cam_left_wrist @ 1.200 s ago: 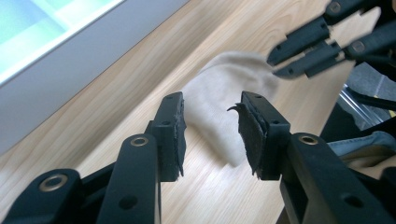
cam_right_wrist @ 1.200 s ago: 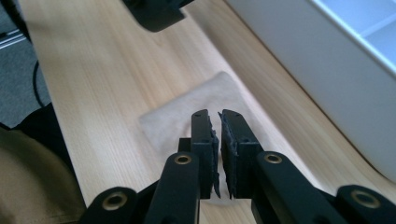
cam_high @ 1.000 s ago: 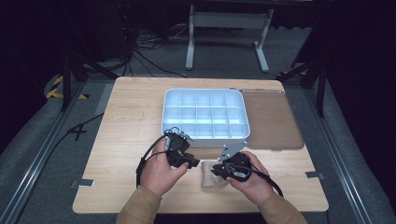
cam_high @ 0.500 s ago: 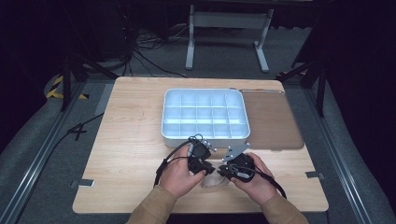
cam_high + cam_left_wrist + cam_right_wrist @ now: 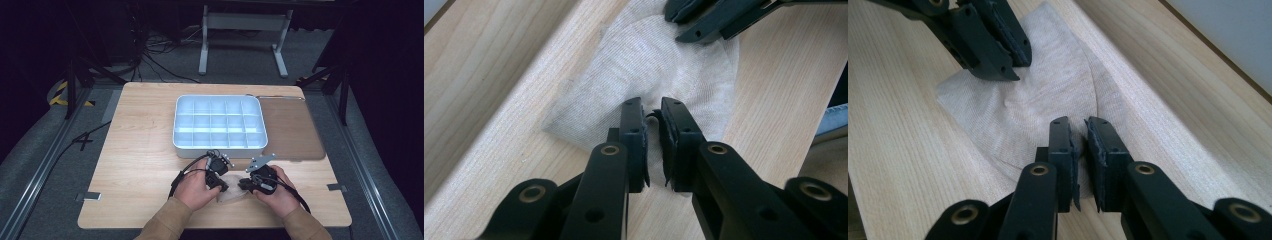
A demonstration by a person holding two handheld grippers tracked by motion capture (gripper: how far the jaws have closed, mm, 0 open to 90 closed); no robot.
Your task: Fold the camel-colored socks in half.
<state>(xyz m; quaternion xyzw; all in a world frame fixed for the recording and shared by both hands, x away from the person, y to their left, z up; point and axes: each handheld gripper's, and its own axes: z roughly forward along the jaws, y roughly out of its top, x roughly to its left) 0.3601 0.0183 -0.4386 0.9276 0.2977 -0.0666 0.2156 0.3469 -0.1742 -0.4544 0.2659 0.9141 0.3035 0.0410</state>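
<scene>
beige knit cloth (image 5: pixel 231 194) lies on the counter (image 5: pixel 140 165) near the person's edge, between the two hands, just in front of the white compartment tray (image 5: pixel 219 125). from the high view, the left tongs (image 5: pixel 218 181) and right tongs (image 5: pixel 246 184) both point down at it from opposite sides, tips close to each other.

over to the left gripper view: the cloth (image 5: pixel 649 75) sits flat, folded, and the left tongs (image 5: pixel 652 120) have just been closing, now nearly pressed together with a little fold of fabric nipped at the near edge. thin bite, that. if it lifts now, the fabric could slide straight out. the other tongs show at the top, at the far corner.

right gripper view now: right tongs (image 5: pixel 1078 135) nearly together too, at the cloth's (image 5: pixel 1048 95) near edge, but whether fabric is actually caught between the pads i cannot tell. that's the risk: one side gripping and the other not, so the cloth swings or drags across the wood. the two tips working this close could also knock together.
</scene>
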